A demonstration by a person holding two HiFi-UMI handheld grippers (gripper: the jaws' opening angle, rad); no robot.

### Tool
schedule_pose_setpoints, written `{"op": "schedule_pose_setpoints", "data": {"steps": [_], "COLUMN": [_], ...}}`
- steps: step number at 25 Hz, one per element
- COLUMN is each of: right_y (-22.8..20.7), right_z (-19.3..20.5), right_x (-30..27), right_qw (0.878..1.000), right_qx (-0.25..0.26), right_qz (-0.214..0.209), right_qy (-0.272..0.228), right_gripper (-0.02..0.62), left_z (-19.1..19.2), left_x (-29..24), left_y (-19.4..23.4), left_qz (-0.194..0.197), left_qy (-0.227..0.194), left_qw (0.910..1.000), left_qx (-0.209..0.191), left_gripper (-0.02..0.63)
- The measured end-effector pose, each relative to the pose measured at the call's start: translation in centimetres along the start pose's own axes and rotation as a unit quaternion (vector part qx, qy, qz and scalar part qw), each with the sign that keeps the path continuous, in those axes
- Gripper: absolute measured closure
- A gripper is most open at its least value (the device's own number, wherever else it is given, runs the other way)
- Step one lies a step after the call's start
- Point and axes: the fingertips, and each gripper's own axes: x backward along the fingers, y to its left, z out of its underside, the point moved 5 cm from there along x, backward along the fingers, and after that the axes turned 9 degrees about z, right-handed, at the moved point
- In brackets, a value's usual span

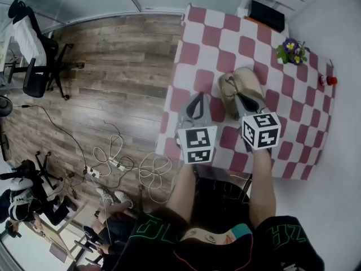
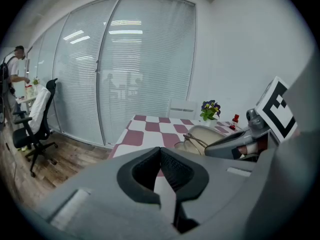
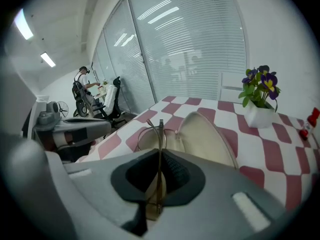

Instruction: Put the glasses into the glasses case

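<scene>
The right claw (image 3: 160,153) is closed on the glasses (image 3: 159,130), pinching a thin metal temple that runs straight up between its pads. The wire rims reach forward over the shallow half of the beige glasses case (image 3: 207,134), which lies open on the checked tabletop (image 3: 280,156) with its lid tilted up on the far side. Whether the rims already touch the lining cannot be told.

From the head view, the right claw (image 1: 241,100) sits at the near edge of the open glasses case (image 1: 248,81), with the glasses (image 1: 228,83) showing as thin dark lines at the case's left end. The left claw (image 1: 197,101) hovers just beside the case, to its left, over the red and white tabletop (image 1: 194,44). In its own view the left claw (image 2: 160,151) is shut, pad against pad, with nothing between.

A potted plant with purple and yellow flowers (image 1: 292,51) stands toward the far right of the tabletop, well apart from the case, and a small red bottle (image 1: 329,81) stands near the right edge. A white chair (image 1: 271,4) stands at the far end of the tabletop. A black office chair (image 1: 34,55) stands on the wooden floor (image 1: 113,66), where cables (image 1: 121,162) lie in loops.
</scene>
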Motion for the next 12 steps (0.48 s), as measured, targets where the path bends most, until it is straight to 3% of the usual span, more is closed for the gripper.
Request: {"op": "schedule_pose_setpoints", "data": {"steps": [12], "right_y": [0.6], "right_z": [0.3], "right_x": [-1.3], "right_qw": [0.999], "right_qx": [0.018], "right_qz": [0.024], "right_qy": [0.036], "right_gripper": [0.577], "left_z": [0.3], "left_x": [-0.4], "left_y": [0.6], "left_qz": [-0.002], "left_qy": [0.002], "left_qw": [0.9999], "left_qx": [0.01], "left_gripper": [0.598]}}
